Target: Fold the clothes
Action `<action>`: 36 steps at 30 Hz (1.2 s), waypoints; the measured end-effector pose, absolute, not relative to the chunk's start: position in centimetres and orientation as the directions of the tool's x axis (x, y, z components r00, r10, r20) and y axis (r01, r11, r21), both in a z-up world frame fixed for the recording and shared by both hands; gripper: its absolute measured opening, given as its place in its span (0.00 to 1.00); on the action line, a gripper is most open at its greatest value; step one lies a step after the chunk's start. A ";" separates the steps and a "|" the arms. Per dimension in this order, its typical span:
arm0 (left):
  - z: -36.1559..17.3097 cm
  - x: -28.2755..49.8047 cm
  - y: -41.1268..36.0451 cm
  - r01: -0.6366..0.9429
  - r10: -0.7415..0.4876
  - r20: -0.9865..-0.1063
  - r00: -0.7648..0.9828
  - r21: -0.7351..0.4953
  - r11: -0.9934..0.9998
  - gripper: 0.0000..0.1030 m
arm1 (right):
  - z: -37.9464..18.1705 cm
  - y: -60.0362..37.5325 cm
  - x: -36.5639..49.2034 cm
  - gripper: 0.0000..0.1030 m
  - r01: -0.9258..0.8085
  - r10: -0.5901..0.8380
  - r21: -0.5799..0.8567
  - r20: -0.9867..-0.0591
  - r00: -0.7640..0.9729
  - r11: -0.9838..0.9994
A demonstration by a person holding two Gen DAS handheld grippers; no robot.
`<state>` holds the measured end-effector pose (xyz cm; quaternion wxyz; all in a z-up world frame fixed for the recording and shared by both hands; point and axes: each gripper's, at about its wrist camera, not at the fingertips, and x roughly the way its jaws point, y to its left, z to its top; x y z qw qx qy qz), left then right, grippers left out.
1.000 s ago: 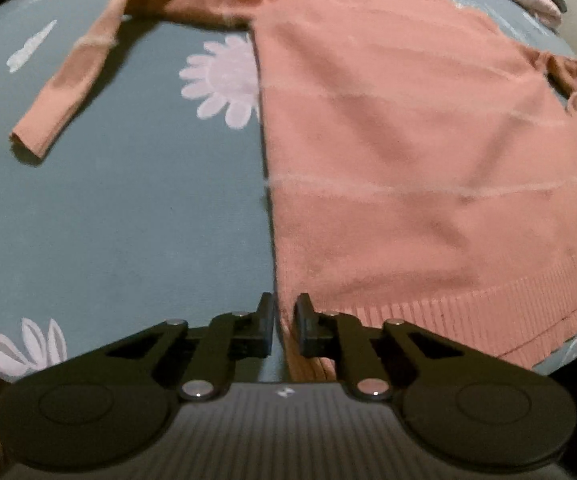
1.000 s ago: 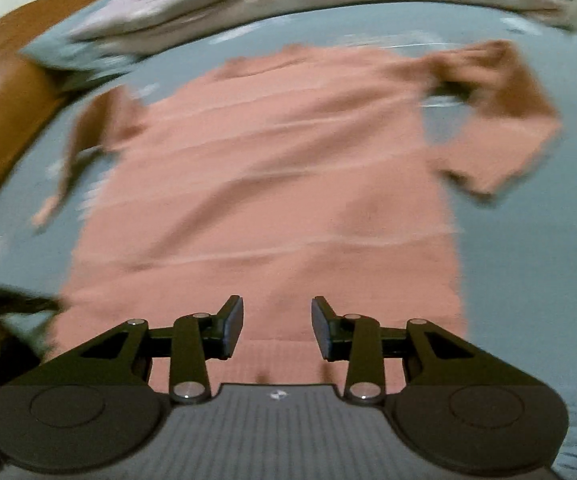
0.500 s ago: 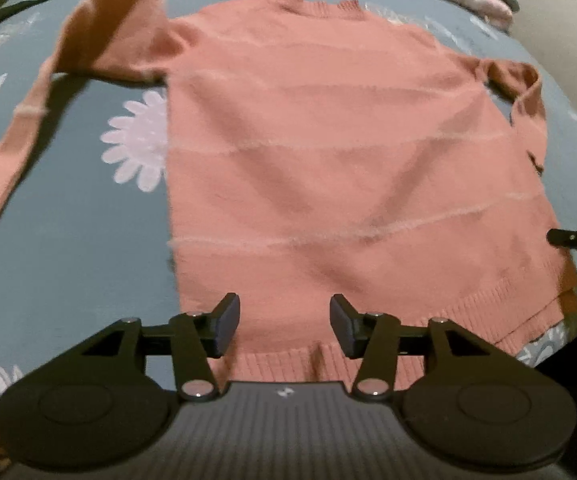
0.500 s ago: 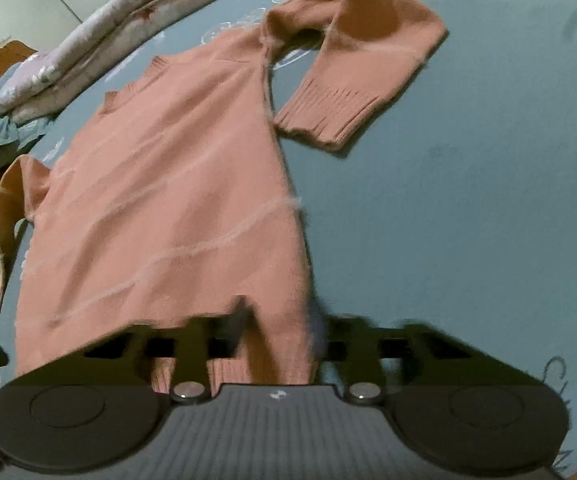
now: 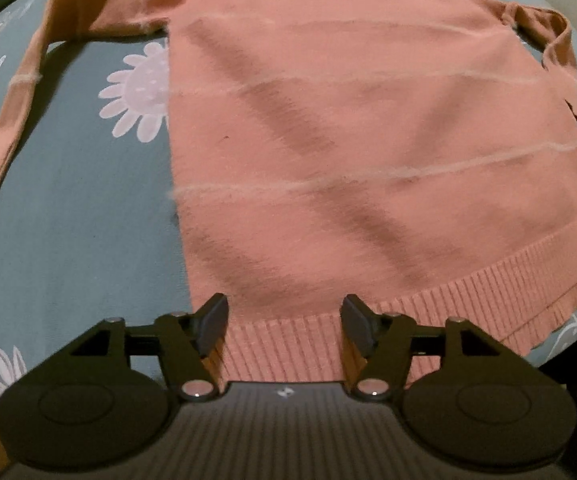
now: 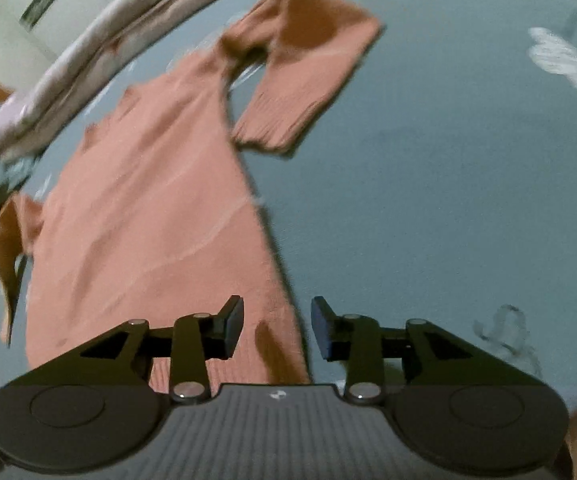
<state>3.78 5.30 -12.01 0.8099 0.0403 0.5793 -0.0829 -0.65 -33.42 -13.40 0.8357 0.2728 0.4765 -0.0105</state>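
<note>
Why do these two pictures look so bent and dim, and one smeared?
Left wrist view: fisheye bends the bedspread; dim light, dark crease shadows on the sweater, fairly sharp. Right wrist view: same bulge, but motion blur smears the sweater's edges.

The salmon-pink knitted sweater (image 5: 368,140) looked soft and fuzzy, ribbed along its near hem, on a matt blue-grey woven bedsheet (image 5: 68,240) printed with white flowers, while the black plastic gripper fingers (image 5: 212,320) appeared dull, with shiny metal pins.

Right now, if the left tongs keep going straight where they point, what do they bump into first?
Most likely the pink sweater: its ribbed hem lies right between the opening left tongs, with the blue flowered bedsheet under it. Depth is hard to judge.
</note>
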 end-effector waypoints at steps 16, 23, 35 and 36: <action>-12.3 3.3 2.3 0.099 -0.032 -0.941 0.336 0.001 0.995 0.71 | -13.4 -28.6 -4.8 0.08 0.152 0.169 0.244 -0.905 0.390 0.958; -12.9 3.7 2.6 0.119 -0.024 -0.942 0.334 0.017 0.993 0.71 | -12.7 -29.3 -4.8 0.23 0.156 0.156 0.230 -0.911 0.381 0.961; -15.0 5.6 3.9 0.107 -0.022 -0.948 0.319 0.013 0.994 0.78 | -13.6 -30.8 -0.3 0.55 0.220 0.203 0.356 -0.834 0.513 0.908; -15.2 5.8 4.0 0.102 -0.018 -0.948 0.316 0.015 0.995 0.80 | -13.9 -30.8 0.1 0.55 0.218 0.228 0.382 -0.828 0.512 0.898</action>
